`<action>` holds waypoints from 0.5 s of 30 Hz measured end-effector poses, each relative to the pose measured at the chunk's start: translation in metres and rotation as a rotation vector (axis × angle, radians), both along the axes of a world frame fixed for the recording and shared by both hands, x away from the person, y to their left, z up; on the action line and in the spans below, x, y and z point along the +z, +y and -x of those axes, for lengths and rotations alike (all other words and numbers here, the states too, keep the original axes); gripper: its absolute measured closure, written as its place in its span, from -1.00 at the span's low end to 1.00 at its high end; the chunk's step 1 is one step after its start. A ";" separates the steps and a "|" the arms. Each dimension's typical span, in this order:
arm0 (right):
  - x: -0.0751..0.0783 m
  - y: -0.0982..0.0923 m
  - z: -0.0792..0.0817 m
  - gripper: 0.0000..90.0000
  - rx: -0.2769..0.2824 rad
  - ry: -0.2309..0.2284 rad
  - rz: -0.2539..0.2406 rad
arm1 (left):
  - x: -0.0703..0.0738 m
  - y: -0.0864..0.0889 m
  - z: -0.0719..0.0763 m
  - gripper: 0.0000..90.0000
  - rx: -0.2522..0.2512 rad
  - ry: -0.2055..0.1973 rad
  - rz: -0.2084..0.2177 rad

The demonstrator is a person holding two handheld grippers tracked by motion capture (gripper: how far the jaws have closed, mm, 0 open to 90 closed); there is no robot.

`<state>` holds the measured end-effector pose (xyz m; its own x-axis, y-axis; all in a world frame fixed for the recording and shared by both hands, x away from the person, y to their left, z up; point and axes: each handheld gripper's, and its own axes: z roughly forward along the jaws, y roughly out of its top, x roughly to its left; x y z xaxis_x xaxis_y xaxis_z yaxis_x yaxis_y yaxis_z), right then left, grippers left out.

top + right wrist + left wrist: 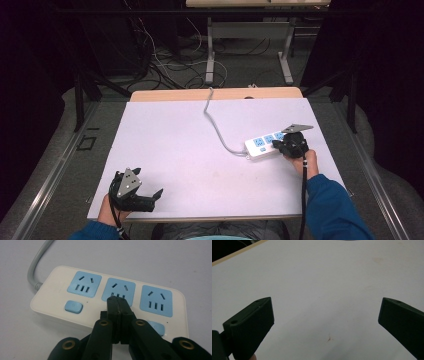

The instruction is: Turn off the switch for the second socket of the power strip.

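dark room, grey floor [60, 150], cables [165, 65] beyond the table [165, 145].

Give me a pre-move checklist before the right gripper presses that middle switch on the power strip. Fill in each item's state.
1. Right gripper shut, jaws together as one tip: ok.
2. Tip lined up over the middle section of the power strip, where its switch should sit: ok, though the tip hides the switch itself.
3. Tip touching the switch: cannot tell.
4. Power strip lying flat on the table, sockets up: ok.
5. Grey cord trailing away toward the far edge, clear of the right gripper: ok.
6. Left gripper open, holding nothing, near the table's front edge, well away from the strip: ok.
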<state>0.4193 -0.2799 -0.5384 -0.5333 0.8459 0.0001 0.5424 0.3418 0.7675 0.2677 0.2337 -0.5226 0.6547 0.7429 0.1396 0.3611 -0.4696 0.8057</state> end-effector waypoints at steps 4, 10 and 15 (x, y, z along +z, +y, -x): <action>0.000 0.000 0.000 1.00 0.001 0.004 -0.006 | 0.000 0.000 0.000 -1.00 0.002 -0.002 -0.004; 0.000 0.000 0.000 1.00 0.001 0.004 -0.003 | 0.000 0.000 0.000 -1.00 0.000 0.001 0.000; 0.000 0.000 0.000 1.00 0.001 0.003 -0.003 | 0.000 0.000 0.000 -1.00 0.001 -0.001 -0.001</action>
